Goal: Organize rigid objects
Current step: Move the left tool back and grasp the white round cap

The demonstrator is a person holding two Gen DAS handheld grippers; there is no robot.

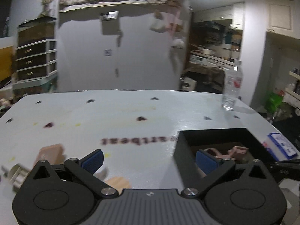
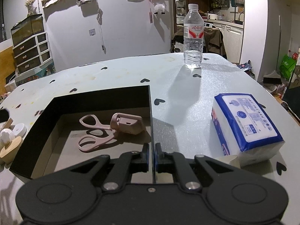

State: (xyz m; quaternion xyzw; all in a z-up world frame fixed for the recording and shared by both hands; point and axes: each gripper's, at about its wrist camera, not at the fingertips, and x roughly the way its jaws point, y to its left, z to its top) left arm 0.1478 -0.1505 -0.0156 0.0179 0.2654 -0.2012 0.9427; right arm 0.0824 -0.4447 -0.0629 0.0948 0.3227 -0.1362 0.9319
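We hold the black box [image 2: 101,101] by its right wall with the right tool [image 2: 151,155], whose jaws are clenched on that thin edge. Inside the box lie pink scissors [image 2: 93,131] and a pink block-shaped piece [image 2: 129,124], the two touching. The left tool [image 1: 149,161] hangs released and empty just left of the box. Left of the box, on the tabletop [image 2: 178,97], wait a wooden-based knob [image 2: 8,142] and a white disc [image 2: 19,129]. These look light, stiff and smooth, so we judge them apt to slip; we would pinch the knob across its wooden base. The bottle [image 2: 193,37] stands well beyond the box.
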